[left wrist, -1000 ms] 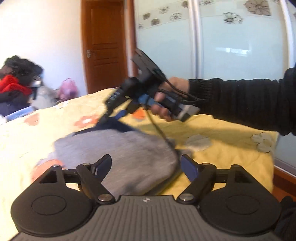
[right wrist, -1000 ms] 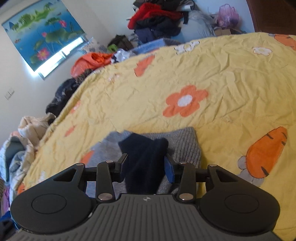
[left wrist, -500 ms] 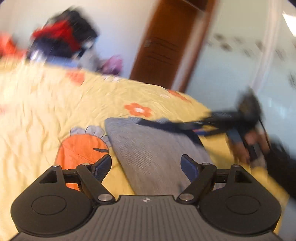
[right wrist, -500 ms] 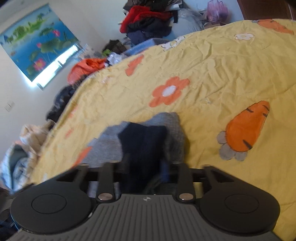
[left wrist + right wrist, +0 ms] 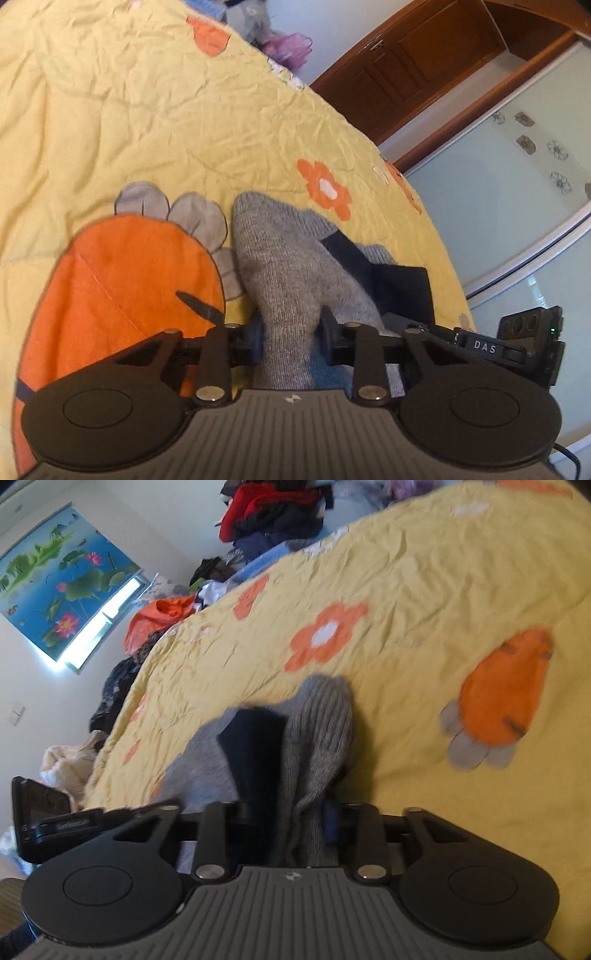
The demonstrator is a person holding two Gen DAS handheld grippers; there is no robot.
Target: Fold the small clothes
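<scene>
A wrinkled yellow quilted bedspread (image 5: 424, 590) covers the bed, printed with orange flowers with white centres (image 5: 325, 637) and a large orange carrot with grey leaves (image 5: 122, 291). Past the bed's far edge lies a heap of red and dark clothes (image 5: 273, 509), with a crumpled orange garment (image 5: 159, 616) nearer the window. A roller blind painted with blue water and pink lotus flowers (image 5: 59, 587) hangs on the white wall. A brown wooden door (image 5: 410, 70) stands beside pale frosted sliding wardrobe panels with a flower pattern (image 5: 517, 192), and a translucent purple bag (image 5: 290, 50) sits near the door.
</scene>
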